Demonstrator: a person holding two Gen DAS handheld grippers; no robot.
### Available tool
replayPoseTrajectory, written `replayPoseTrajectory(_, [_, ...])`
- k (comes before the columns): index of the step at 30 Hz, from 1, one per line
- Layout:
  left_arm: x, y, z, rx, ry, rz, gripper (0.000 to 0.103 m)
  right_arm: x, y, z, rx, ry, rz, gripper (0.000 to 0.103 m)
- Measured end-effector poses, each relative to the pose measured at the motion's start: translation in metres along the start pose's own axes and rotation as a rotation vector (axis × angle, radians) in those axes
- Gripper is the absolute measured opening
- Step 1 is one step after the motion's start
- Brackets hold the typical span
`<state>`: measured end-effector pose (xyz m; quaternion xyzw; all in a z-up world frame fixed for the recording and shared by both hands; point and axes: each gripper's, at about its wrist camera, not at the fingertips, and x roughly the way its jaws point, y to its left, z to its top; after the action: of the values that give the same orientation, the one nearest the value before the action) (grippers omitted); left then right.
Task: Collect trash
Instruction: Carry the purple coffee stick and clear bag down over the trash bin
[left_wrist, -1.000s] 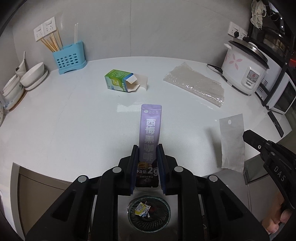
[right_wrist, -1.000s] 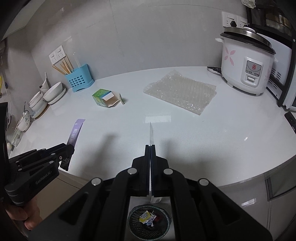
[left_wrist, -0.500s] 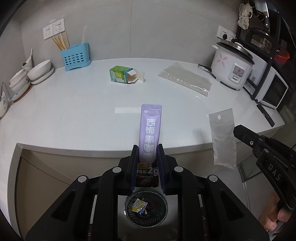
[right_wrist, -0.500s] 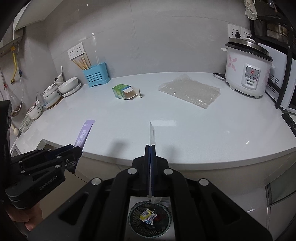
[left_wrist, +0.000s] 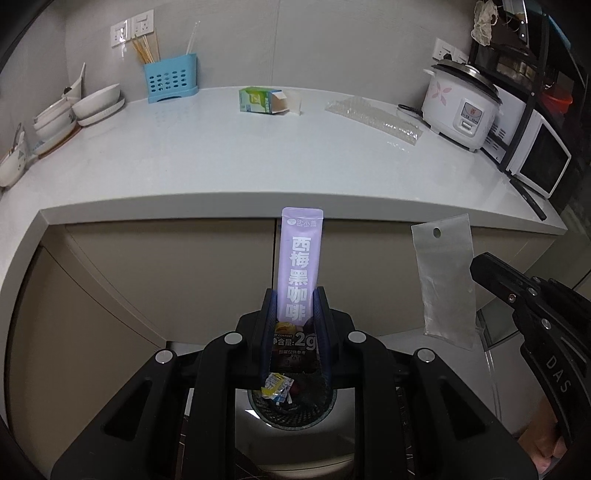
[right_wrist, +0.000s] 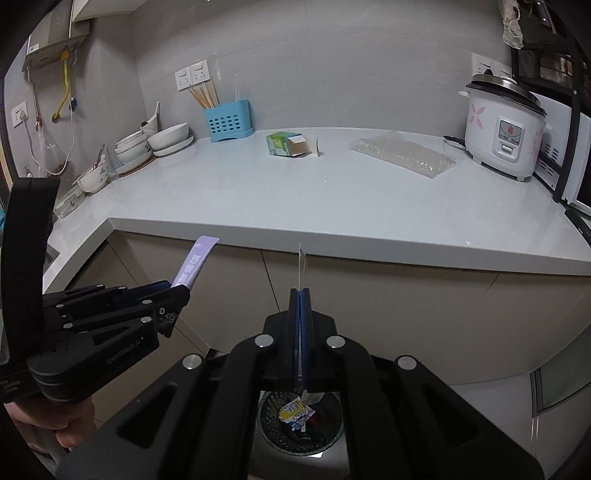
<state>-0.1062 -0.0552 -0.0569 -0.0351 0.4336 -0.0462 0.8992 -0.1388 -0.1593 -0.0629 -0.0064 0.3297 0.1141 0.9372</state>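
My left gripper (left_wrist: 294, 295) is shut on a purple coffee sachet (left_wrist: 300, 258) that stands upright between its pads; the right wrist view shows the same sachet (right_wrist: 194, 264) at the left gripper (right_wrist: 181, 291). My right gripper (right_wrist: 301, 295) is shut on a clear plastic bag (right_wrist: 301, 267), seen edge-on; the bag (left_wrist: 445, 280) hangs flat in the left wrist view. Both grippers hover in front of the counter, above a black mesh trash bin (left_wrist: 291, 400) on the floor with wrappers inside (right_wrist: 297, 413). A green carton (left_wrist: 258, 100) and bubble wrap (left_wrist: 373, 119) lie on the white counter (left_wrist: 221, 166).
A rice cooker (left_wrist: 460, 105) and microwave (left_wrist: 537, 157) stand at the counter's right. A blue utensil holder (left_wrist: 170, 81) and stacked bowls (left_wrist: 96, 105) sit at the left. Beige cabinet doors (left_wrist: 166, 277) run below the counter edge.
Both grippers have drawn back from over the counter and sunk in front of the cabinets. The bin below looks larger. Each gripper keeps its hold.
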Motion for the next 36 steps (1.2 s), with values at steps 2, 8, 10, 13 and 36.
replayPoseTrajectory(2, [0.005, 0.001, -0.011, 0.01, 0.002, 0.02, 0.02, 0.003, 0.005, -0.011, -0.006, 0.004, -0.001, 0.0])
replayPoseTrajectory(8, [0.021, 0.009, -0.038, 0.017, 0.008, 0.05, 0.02, 0.024, 0.016, -0.04, -0.02, 0.027, -0.014, 0.0])
replayPoseTrajectory(10, [0.032, 0.013, -0.048, 0.011, 0.023, 0.041, 0.02, 0.036, 0.016, -0.049, -0.019, 0.044, -0.017, 0.0])
replayPoseTrajectory(13, [0.053, 0.02, -0.064, -0.006, 0.055, 0.034, 0.02, 0.058, 0.015, -0.066, -0.017, 0.069, -0.034, 0.0])
replayPoseTrajectory(36, [0.265, 0.044, -0.162, -0.043, 0.248, -0.038, 0.02, 0.253, -0.029, -0.194, 0.019, 0.354, -0.085, 0.0])
